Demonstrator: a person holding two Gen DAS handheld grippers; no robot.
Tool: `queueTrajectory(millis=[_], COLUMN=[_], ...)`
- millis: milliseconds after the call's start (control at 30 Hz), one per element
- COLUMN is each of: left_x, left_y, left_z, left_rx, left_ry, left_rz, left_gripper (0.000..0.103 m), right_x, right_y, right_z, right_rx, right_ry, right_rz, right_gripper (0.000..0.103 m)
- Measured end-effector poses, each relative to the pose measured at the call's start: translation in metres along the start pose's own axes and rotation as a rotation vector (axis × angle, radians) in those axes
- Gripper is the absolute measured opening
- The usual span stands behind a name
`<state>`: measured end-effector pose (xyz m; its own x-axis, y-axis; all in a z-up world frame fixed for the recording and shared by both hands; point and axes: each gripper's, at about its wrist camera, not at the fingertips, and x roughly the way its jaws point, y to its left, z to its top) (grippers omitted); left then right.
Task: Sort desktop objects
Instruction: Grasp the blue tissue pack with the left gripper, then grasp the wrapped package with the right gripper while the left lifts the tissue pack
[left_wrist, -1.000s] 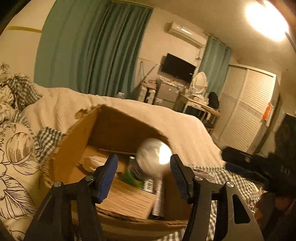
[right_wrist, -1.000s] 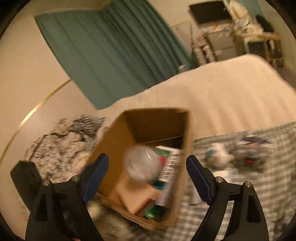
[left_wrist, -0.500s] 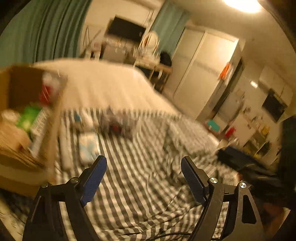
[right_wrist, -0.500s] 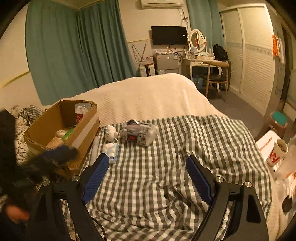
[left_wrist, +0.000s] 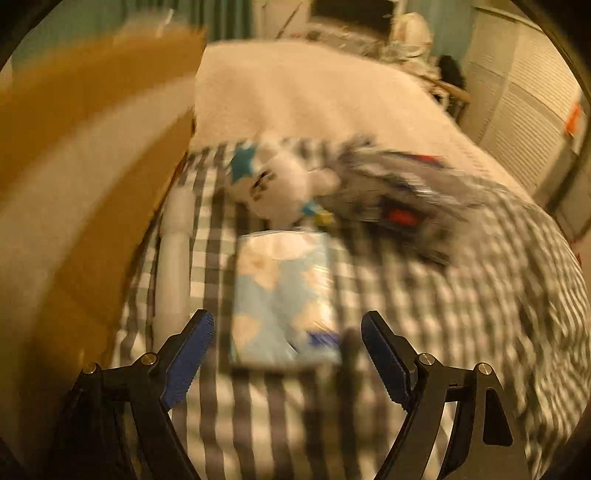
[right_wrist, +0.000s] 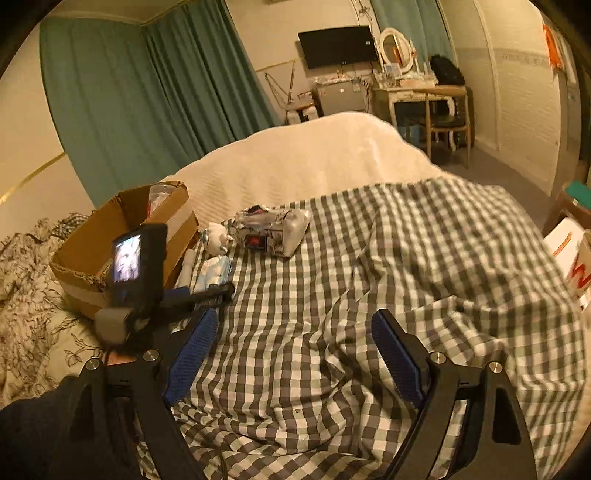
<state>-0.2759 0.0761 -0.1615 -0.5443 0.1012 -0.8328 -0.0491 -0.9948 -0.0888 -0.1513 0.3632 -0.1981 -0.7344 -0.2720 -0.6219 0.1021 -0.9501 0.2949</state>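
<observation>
Left tongs (left_wrist: 284, 352) released over blurred tissue pack (left_wrist: 280, 291) | right tongs (right_wrist: 293, 354) released | box (right_wrist: 88, 254) part-hidden

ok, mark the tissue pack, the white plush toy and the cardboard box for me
tissue pack (left_wrist: 282, 295), left wrist view, middle of its blue printed top face
white plush toy (left_wrist: 275, 184), left wrist view, middle of its white body
cardboard box (right_wrist: 86, 251), right wrist view, brown outer side wall
</observation>
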Motion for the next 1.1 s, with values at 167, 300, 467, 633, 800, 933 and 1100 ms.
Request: queueTrajectory(millis=[167,300,467,633,800,933,1100], left_x=[-0.002,-0.033,-0.071,-0.069,-0.058,-0.05,-0.043], left_y=[-0.011,-0.005,0.009,0.007,0.008,0.006,0.012], left_z=[-0.005,-0.022,-0.043,-0.032,-0.009,-0.011,-0.011], left_rx=[0.111,0.123,0.129,0.155,0.146,0.16,0.16], left_ry=[-0.048,-0.12,-0.214,-0.258,-0.321,-0.332,-0.311], left_rz=[-0.007,-0.084,-0.167,-0.178,-0.15,-0.129,-0.143], left_gripper=[0.051,0.051,0.051,0.051,0.051,0.052,0.052], right_x=[0.02,0.033,0.051,0.092,0.148,0.203,0.248], right_y=[-0.001,0.0,0.008,0.015,0.027,0.018,0.013], right_z=[-0.006,-0.007,0.001,0.029,0.068,0.093,0.09], right_rx=[-0.014,-0.033,-0.109,-0.171,-0.26,-0.156,-0.096], right_ry=[0.04,0.051,0.032,0.009,0.012,0.037,0.135], right_rz=[-0.001,-0.012,-0.013,-0.015,0.02,0.081,0.085], right_gripper=[0.085,0.085,0.085,0.085,0.086,0.086,0.085])
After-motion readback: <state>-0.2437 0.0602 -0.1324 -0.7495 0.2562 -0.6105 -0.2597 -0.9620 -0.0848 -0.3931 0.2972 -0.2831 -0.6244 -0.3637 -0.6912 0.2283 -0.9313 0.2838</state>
